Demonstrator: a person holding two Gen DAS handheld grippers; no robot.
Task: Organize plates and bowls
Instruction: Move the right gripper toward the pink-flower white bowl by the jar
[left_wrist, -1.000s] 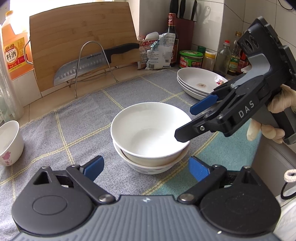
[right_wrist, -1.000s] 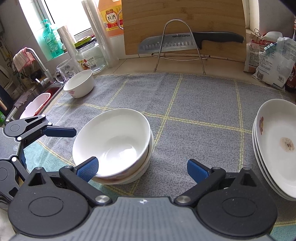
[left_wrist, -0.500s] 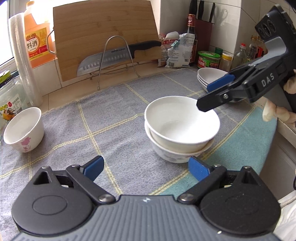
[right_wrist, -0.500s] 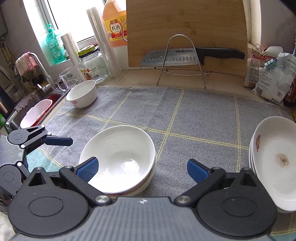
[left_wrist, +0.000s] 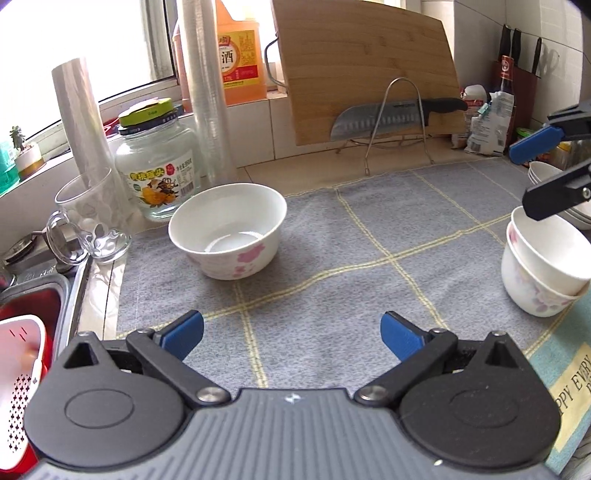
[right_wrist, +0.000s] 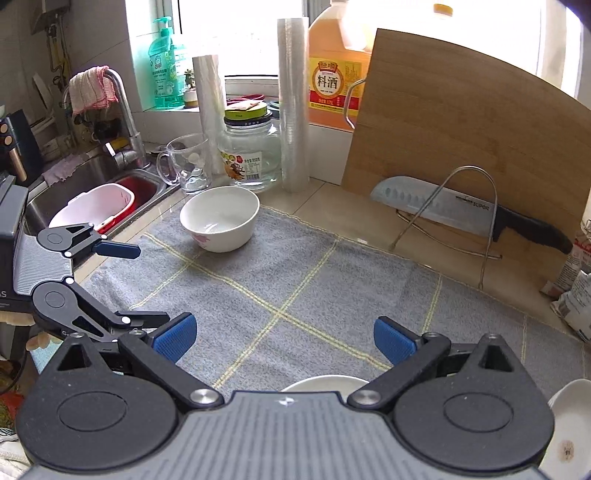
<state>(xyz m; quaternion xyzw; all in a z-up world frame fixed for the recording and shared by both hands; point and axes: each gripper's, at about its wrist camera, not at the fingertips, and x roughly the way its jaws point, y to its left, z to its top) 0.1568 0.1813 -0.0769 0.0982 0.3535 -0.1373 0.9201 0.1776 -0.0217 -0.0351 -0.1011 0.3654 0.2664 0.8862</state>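
Both cameras sit just behind their own blue-tipped fingers and look forward and down across the grey checked cloth toward the window. The left view faces the lone flowered bowl from near, with the stacked bowls at its right edge. The right view sits farther right and sees that same lone bowl, the cutting board and the knife.
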